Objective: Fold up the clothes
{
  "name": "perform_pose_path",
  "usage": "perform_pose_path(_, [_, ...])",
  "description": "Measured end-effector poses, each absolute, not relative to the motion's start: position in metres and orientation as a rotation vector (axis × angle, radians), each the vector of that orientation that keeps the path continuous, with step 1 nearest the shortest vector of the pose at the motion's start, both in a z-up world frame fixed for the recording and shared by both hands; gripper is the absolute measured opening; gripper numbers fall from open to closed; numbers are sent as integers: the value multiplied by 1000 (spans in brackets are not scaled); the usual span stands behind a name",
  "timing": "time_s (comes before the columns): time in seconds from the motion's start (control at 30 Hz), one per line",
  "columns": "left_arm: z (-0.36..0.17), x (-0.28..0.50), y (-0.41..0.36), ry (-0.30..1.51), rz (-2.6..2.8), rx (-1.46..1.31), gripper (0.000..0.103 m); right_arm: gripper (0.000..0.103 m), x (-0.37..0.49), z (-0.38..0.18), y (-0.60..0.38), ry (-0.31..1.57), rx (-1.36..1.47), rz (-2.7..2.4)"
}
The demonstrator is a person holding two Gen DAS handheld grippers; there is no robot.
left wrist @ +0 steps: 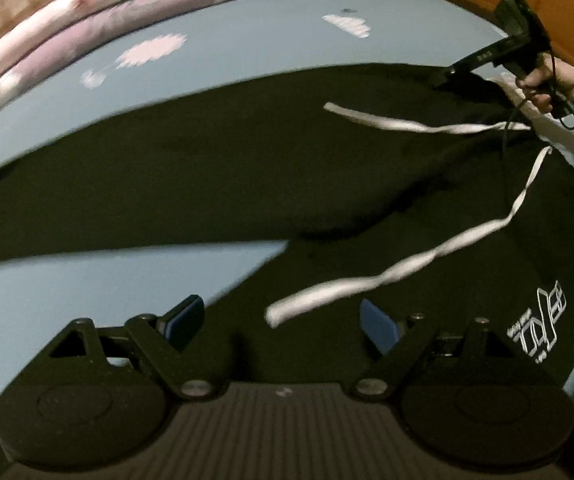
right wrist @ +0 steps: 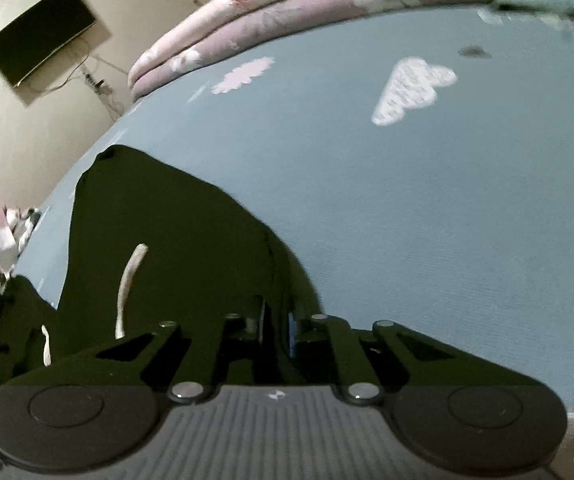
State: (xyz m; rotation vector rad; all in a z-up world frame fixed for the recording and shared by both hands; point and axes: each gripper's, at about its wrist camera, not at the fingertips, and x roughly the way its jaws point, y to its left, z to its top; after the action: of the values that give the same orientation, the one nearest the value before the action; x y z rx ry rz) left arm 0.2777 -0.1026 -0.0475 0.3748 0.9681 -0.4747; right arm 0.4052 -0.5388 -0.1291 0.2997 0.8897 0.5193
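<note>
Two grippers, one pair of black drawstring trousers [left wrist: 215, 168] spread across the blue bedsheet [left wrist: 247, 48]: the right gripper [right wrist: 277, 330] is clenched on the waistband edge at 6 o'clock of its view, while the left gripper [left wrist: 277, 320] hangs released over the near leg. Trouble could come from the loose white drawstring [left wrist: 387, 272] lying toward 1 o'clock between those open fingers; a careless pinch may catch cord, not cloth, and drag the waist crooked.

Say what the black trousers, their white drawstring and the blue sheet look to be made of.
Trousers: soft knit, probably cotton jersey; matte, lies limp in folds. Drawstring: flat woven cotton-like tape; it twists and curls. Sheet: woven fabric, matte, with a fine ribbed texture and printed clouds. Blur leaves the exact fibres open.
</note>
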Motion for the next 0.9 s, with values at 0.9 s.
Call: perform_pose_path(0.9, [-95, 427, -275, 460, -986, 1283, 66, 10, 326, -39, -459, 828, 4, 617])
